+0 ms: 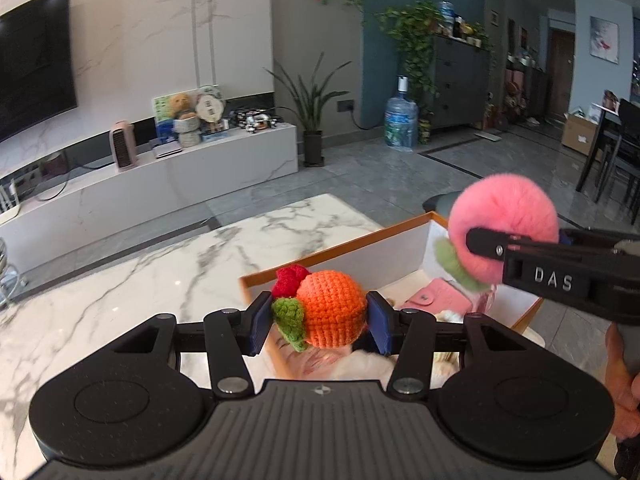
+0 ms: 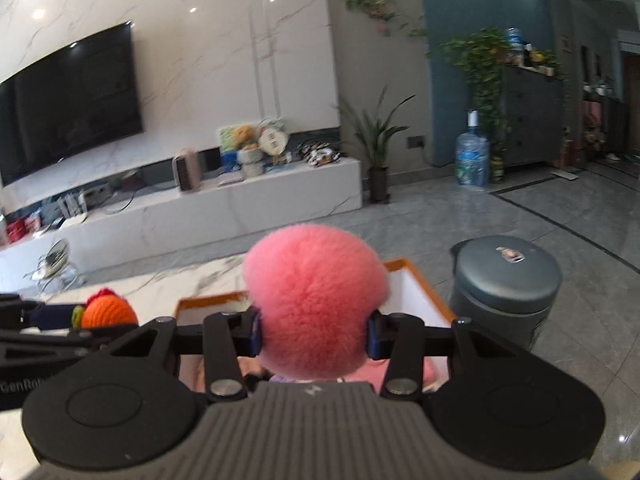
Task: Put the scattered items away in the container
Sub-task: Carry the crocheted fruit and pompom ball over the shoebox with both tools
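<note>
The landmark here is the orange-rimmed box point(image 1: 404, 236) with white inner walls, standing at the edge of a marble-topped table point(image 1: 140, 276).

The left gripper point(image 1: 320, 322) is clamped on a crocheted orange fruit point(image 1: 331, 308) — its blue pads point(image 1: 379, 326) press on both sides of the ball, and the fruit's green leaf and red knitted tuft stick out toward the left pad. The fruit hangs over the near left corner of the box, clear of its contents.

The right gripper point(image 2: 314, 330) is closed on a fluffy pink pompom point(image 2: 314, 296), with the fur bulging up over both fingers. In the left wrist view the pompom point(image 1: 503, 222) is above the far right side of the box, with a fuzzy green leaf dangling from its lower edge. A hand point(image 1: 622, 384) shows at the frame edge, below that gripper.

Inside the box lie a pink knitted piece point(image 1: 438, 300) and some pale soft things — too hidden by the grippers to name.

Beyond the box's far right corner, a round grey lidded bin point(image 2: 506, 280) stands on the floor.
</note>
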